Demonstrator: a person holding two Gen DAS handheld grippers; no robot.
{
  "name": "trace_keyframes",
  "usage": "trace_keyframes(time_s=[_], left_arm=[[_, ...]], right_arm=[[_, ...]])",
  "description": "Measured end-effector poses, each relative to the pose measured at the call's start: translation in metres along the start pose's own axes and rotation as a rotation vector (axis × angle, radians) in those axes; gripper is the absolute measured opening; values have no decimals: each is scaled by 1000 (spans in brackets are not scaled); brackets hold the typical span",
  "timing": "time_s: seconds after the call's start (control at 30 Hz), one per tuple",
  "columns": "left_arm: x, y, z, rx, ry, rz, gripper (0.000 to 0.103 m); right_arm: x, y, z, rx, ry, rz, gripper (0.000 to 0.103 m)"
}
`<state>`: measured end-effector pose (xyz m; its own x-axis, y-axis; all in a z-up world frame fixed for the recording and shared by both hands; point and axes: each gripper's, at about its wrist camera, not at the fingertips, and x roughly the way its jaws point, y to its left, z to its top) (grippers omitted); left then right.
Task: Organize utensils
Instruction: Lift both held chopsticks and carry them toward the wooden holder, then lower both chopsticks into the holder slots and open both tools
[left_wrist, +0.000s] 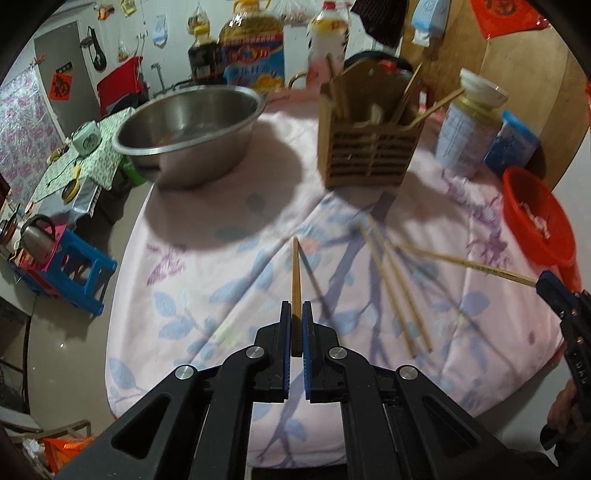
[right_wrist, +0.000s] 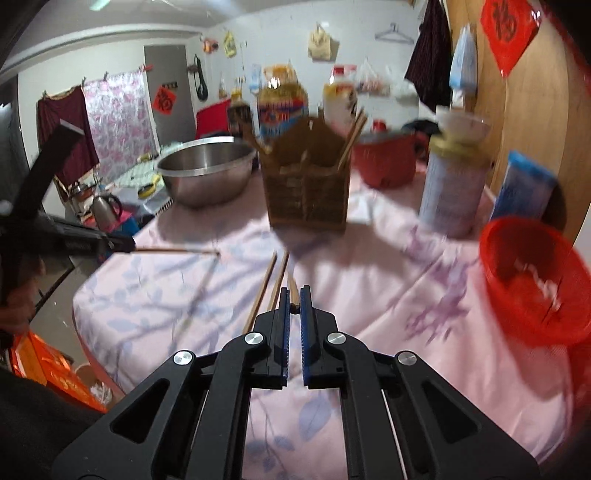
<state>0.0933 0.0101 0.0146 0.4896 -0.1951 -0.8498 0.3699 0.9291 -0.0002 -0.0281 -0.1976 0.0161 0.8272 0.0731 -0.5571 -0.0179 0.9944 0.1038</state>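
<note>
From the left wrist view, the left claw (left_wrist: 296, 314) is pressed together on a single chopstick (left_wrist: 296, 269) that juts straight forward above the desk (left_wrist: 184, 258), which is draped in a pink cloth printed with blue and purple leaves. Two loose chopsticks (left_wrist: 391, 284) lie on the cloth just right of it, side by side. At the right edge the right claw (left_wrist: 543, 282) pinches another chopstick (left_wrist: 465, 263) by its end. Farther back stand a slatted wooden utensil holder (left_wrist: 369, 147) with chopsticks already upright in it, a steel basin (left_wrist: 188, 129) to its left, a tall tin (left_wrist: 465, 136) with a white bowl on top and a red basket (left_wrist: 539, 225) to its right; oil bottles line the wall behind. Beyond the desk's left edge a grey floor carries a blue stool (left_wrist: 81, 273) and a kettle. From the right wrist view, the right claw (right_wrist: 294, 299) is closed on the end of its chopstick (right_wrist: 291, 286), with the two loose chopsticks (right_wrist: 271, 284) on the cloth just left of it. The left claw (right_wrist: 129, 245) enters from the left, holding its chopstick (right_wrist: 177, 251) level over the desk (right_wrist: 406, 295). The utensil holder (right_wrist: 308, 184) stands straight ahead, blurred, the basin (right_wrist: 207, 173) left of it, a red pot behind, the basket (right_wrist: 532, 273) at right beside a wooden panel.
</note>
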Motion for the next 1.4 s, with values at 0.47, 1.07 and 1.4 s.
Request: trace_keyframes(time_s=[0.47,1.07,1.4], left_arm=[[-22,-13,32,4,0,-67,6],[-19,-19,74,215,32,-121,6],[-40,-17,118,182,-43,-161,6]], right_arm=[[-26,5,47,-25,-95,-23,6],[-33,3,51,198,-194,-192,6],[-30,-8,102,161,-276,-152,6]])
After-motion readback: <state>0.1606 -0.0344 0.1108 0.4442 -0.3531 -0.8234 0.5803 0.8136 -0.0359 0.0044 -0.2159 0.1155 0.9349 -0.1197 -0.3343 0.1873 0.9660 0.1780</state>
